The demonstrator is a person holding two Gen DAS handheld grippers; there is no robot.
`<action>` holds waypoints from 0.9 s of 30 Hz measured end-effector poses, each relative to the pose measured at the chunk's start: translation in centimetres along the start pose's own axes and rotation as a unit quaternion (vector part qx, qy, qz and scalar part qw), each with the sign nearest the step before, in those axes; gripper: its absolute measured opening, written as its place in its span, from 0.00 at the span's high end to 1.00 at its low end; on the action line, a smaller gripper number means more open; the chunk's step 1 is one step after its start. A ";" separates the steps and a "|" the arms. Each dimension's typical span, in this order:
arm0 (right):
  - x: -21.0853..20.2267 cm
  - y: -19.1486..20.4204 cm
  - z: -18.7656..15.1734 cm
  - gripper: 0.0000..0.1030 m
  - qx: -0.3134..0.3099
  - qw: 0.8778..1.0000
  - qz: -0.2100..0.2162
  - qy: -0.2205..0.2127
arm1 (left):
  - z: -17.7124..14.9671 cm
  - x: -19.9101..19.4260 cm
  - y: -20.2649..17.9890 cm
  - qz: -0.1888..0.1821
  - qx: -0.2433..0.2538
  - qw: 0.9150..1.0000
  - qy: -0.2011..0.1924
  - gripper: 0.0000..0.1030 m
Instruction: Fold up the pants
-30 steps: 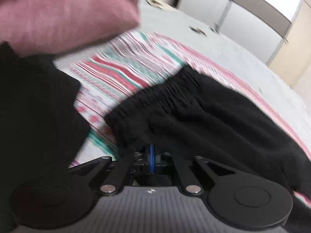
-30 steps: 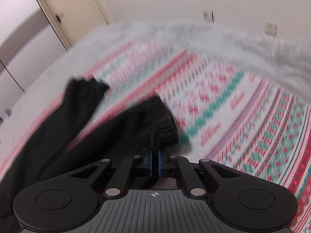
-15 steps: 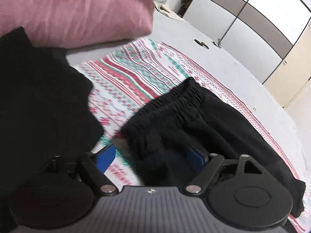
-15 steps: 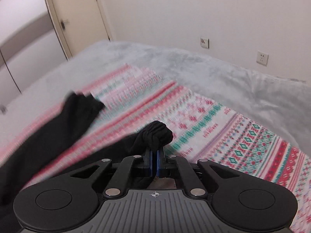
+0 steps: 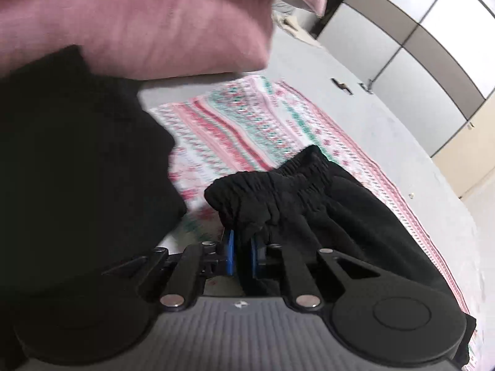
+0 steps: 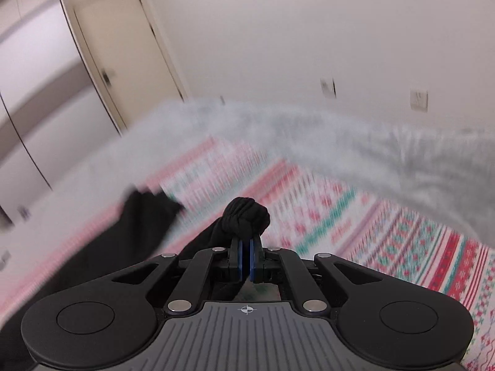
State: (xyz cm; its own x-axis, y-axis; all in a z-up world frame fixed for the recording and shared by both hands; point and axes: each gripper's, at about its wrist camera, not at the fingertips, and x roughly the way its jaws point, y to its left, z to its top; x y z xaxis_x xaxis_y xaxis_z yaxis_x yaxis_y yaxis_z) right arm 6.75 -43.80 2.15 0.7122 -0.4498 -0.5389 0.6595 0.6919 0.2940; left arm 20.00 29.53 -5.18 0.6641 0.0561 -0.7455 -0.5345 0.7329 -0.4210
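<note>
on the bed, both tools are gripping the black fleece pants [image 5: 324,210], left tool [image 5: 242,256] pinching the waistband, right tool [image 6: 246,258] pinching a bunched hem, folding barely beginning.

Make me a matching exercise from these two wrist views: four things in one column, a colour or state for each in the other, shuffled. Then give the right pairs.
Things
1. black elastic-waist pants
2. pink pillow
3. striped patterned blanket
4. right gripper

States
A. red, green and white bands
B. shut on a bunched end of black cloth
C. lies at the head of the bed
D. waistband pinched by the left gripper

Pairs: 1-D, 2-C, 3-A, 4-B
</note>
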 end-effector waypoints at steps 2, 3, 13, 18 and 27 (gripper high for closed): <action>-1.1 0.2 0.4 0.97 0.002 1.000 0.003 -0.014 | -0.6 -0.2 0.6 0.012 0.004 1.000 0.013 0.88; -0.9 0.2 0.4 0.97 -0.002 1.000 -0.003 -0.008 | -1.1 0.1 0.4 0.028 0.023 0.999 0.020 0.88; 2.8 -1.8 -1.4 0.76 0.017 0.994 -0.079 0.078 | -1.8 -1.4 -0.5 0.114 0.065 0.991 -0.036 0.39; 2.9 0.4 -1.2 0.70 -0.070 0.990 -0.109 0.048 | -3.3 -1.3 -5.1 0.093 0.171 0.979 -0.063 0.27; 7.1 2.8 -1.9 0.41 -0.061 0.993 -0.053 0.082 | -6.9 0.8 -12.3 0.025 0.306 0.949 -0.076 0.10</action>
State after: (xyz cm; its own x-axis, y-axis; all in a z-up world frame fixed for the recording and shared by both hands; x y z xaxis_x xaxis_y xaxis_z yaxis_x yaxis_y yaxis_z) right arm 13.13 -43.96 -2.38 0.5843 -0.4329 -0.6865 0.6877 0.7132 0.1356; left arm 23.46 15.91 -4.16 0.7381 0.1648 -0.6542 -0.1948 0.9805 0.0272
